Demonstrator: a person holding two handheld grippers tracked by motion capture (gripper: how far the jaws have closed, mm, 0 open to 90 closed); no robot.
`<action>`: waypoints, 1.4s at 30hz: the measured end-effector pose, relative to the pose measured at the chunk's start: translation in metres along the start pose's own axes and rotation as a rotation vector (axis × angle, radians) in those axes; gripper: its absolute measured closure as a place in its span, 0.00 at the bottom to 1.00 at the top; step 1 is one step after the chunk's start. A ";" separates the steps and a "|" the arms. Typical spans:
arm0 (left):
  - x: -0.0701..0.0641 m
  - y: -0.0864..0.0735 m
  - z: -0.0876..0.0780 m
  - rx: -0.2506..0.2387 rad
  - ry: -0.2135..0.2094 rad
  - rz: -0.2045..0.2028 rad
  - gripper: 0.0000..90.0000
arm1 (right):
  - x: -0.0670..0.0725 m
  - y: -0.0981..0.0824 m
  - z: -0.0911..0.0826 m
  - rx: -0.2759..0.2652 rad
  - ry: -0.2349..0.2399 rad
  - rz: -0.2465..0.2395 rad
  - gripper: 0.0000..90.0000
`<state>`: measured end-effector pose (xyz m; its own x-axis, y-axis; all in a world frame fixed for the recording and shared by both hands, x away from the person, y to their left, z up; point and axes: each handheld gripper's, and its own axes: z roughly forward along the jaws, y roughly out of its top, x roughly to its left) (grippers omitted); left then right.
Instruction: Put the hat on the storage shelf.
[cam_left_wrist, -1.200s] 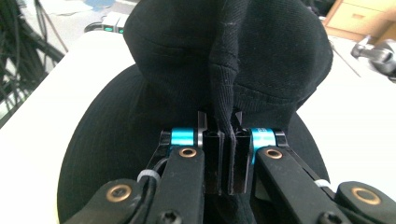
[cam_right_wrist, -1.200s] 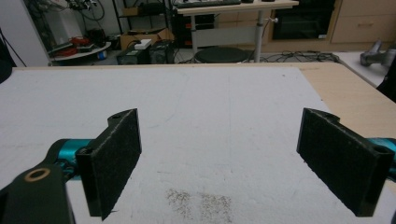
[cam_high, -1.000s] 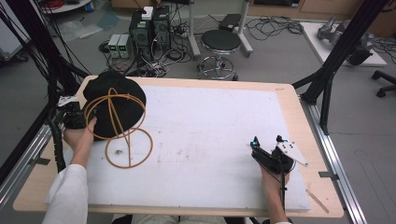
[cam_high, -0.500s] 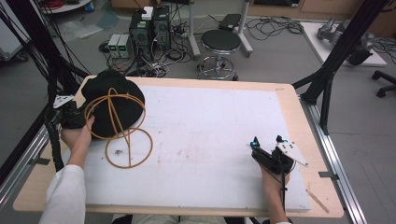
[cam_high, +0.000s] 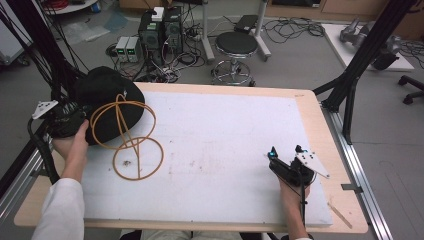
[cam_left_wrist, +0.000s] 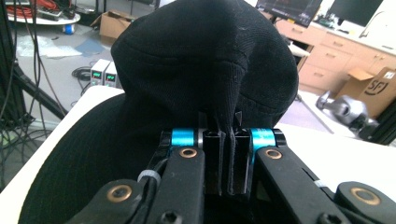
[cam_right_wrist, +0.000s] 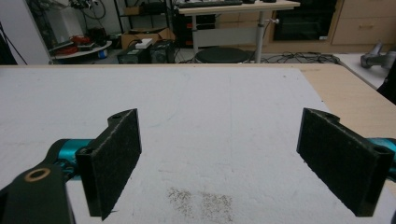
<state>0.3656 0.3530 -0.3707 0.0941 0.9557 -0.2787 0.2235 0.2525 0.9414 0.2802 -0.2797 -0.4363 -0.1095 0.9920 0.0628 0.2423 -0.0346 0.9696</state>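
A black hat hangs at the table's far left corner, partly over the upper loops of a tan wire stand whose round base lies on the white mat. My left gripper is shut on a fold of the hat; in the left gripper view the black cloth is pinched tight between the pads of that left gripper. At the near right, my right gripper rests low over the mat. Seen along its own jaws, the right gripper stands wide open with nothing between its pads.
A white mat covers most of the wooden table. Black frame posts stand at the table's right and left sides. Beyond the far edge, on the floor, are a stool, computer boxes and cables.
My left hand has moved up and to the left, carrying the hat with it, and the stand's upper loops lean after it. The right gripper has not moved.
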 end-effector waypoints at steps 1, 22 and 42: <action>0.000 0.005 -0.003 -0.012 -0.004 0.003 0.97 | 0.000 0.000 0.000 0.000 -0.001 0.000 0.14; -0.016 0.049 -0.041 -0.264 -0.077 -0.008 0.97 | 0.001 0.000 0.000 0.000 0.009 -0.002 0.14; -0.039 0.095 -0.084 -0.400 -0.183 0.014 0.97 | 0.001 0.000 -0.001 -0.009 0.008 0.002 0.14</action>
<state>0.3018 0.3526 -0.2550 0.2727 0.9262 -0.2605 -0.1692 0.3127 0.9347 0.2797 -0.2792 -0.4357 -0.1167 0.9910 0.0662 0.2335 -0.0374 0.9716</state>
